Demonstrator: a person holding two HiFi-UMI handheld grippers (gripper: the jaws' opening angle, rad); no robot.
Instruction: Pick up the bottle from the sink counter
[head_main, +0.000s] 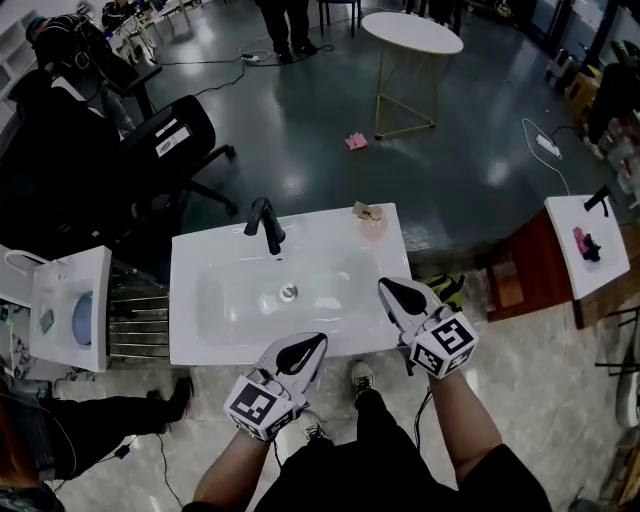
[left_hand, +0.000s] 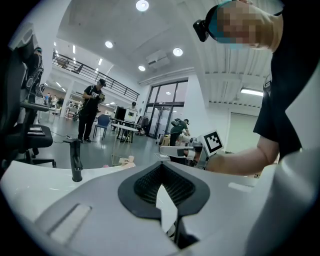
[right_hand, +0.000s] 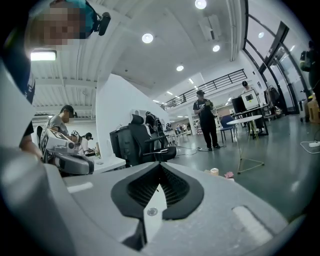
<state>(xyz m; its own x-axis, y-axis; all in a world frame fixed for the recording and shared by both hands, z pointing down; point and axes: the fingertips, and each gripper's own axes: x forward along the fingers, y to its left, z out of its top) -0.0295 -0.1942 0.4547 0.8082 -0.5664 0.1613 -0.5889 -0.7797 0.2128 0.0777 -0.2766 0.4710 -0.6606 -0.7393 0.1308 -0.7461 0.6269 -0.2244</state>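
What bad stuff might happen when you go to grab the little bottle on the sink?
1. The bottle sits at the back right corner of the sink counter, close to the edge. A bump might knock it onto the floor.
2. The right gripper and left gripper both have their jaws together. Unless one opens first, it would probably just shove the bottle.

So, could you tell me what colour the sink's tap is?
The tap is black, clearest in the head view.

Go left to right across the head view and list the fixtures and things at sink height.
small side basin → black faucet → bottle, at the back right corner of the sink counter → white stand at the far right
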